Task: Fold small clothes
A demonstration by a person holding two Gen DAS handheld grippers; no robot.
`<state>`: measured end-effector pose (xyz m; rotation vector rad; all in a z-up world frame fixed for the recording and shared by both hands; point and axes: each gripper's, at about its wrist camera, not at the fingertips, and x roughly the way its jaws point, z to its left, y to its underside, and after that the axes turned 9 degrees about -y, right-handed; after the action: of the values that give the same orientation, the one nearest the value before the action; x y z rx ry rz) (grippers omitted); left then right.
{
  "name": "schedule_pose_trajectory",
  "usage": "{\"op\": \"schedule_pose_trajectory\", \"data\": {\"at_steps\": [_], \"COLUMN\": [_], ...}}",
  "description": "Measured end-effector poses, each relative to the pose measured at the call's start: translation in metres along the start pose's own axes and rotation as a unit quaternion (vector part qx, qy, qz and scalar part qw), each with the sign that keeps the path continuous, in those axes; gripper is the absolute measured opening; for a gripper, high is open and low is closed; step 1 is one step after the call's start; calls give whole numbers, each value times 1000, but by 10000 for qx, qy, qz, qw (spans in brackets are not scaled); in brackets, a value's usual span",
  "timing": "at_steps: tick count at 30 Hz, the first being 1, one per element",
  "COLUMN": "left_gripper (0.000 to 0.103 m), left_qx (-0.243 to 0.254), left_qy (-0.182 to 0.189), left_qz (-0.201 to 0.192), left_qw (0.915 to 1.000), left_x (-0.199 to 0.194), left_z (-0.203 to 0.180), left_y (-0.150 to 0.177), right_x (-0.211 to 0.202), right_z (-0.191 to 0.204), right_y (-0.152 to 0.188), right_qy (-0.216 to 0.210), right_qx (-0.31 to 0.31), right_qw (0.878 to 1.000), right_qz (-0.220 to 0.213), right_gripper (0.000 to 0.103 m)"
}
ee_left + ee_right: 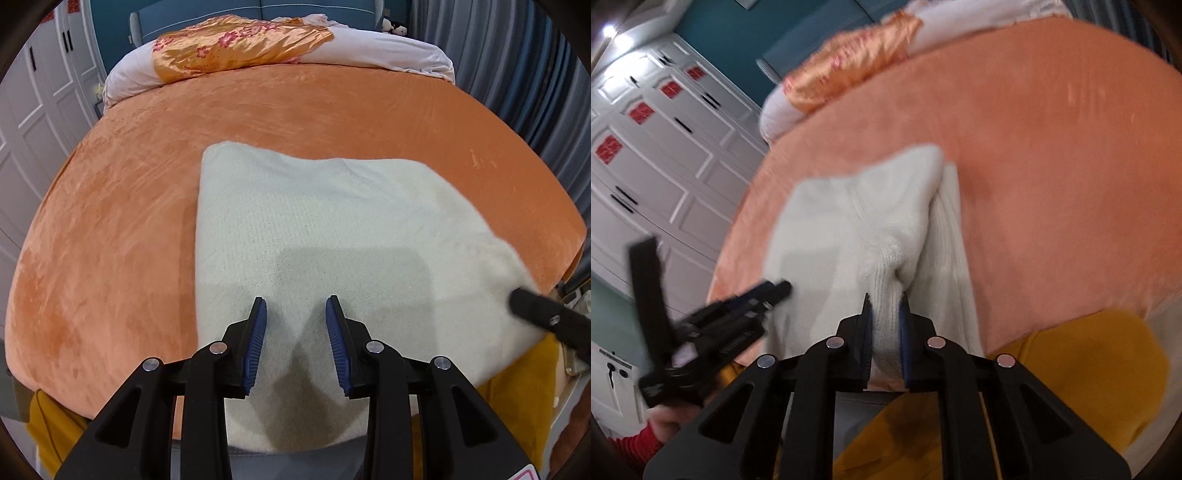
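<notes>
A white knit garment (pixel 332 229) lies partly folded on the orange bedspread (pixel 129 221). My left gripper (pixel 295 314) is open and empty, hovering just above the garment's near part. In the right wrist view my right gripper (pixel 885 301) is shut on a bunched fold of the white garment (pixel 857 221) and lifts it off the bed. The left gripper (pixel 768 291) shows at the left of that view, over the garment's left edge. The right gripper's black body (pixel 546 317) shows at the right edge of the left wrist view.
A white duvet with an orange floral cover (pixel 236 48) lies at the head of the bed. White wardrobe doors (pixel 646 166) stand on the left, blue-grey curtains (pixel 517 74) on the right. Yellow fabric (pixel 1089 362) hangs at the bed's near edge.
</notes>
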<state>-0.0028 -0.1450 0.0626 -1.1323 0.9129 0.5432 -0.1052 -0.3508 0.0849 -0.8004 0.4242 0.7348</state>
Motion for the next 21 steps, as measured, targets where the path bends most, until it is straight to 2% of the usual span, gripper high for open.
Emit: {"op": "schedule_pose_trajectory", "data": {"at_steps": [3, 5, 6, 8, 11, 14, 17, 19, 21], "left_gripper": [34, 34, 35, 36, 37, 37, 37, 37, 37], "left_qx": [152, 271, 307, 422, 382, 355, 367, 380, 366], "left_qy": [-66, -103, -130, -247, -225, -250, -278, -304, -277], "left_qz": [-11, 22, 6, -69, -79, -82, -98, -101, -99], "left_qw": [9999, 9996, 9994, 9988, 9990, 9990, 9989, 9988, 9989], "left_x": [3, 5, 5, 4, 5, 5, 6, 6, 7], "left_z": [-6, -14, -16, -19, -17, -16, -16, -17, -18], "left_y": [4, 7, 8, 11, 10, 8, 8, 8, 8], "right_x": [28, 51, 53, 50, 37, 17, 6, 11, 28], "right_z": [-21, -40, -44, -39, -31, -21, -7, -1, 0], "right_y": [18, 30, 31, 25, 21, 12, 2, -4, -8], "right_qy": [552, 648, 625, 616, 589, 513, 733, 853, 792], "right_qx": [9, 320, 457, 403, 360, 269, -32, -192, -270], "right_qw": [9970, 9931, 9924, 9927, 9939, 9971, 9973, 9962, 9963], "right_qz": [548, 927, 955, 956, 865, 503, 72, 46, 179], "right_gripper": [11, 11, 11, 12, 16, 16, 16, 16, 16]}}
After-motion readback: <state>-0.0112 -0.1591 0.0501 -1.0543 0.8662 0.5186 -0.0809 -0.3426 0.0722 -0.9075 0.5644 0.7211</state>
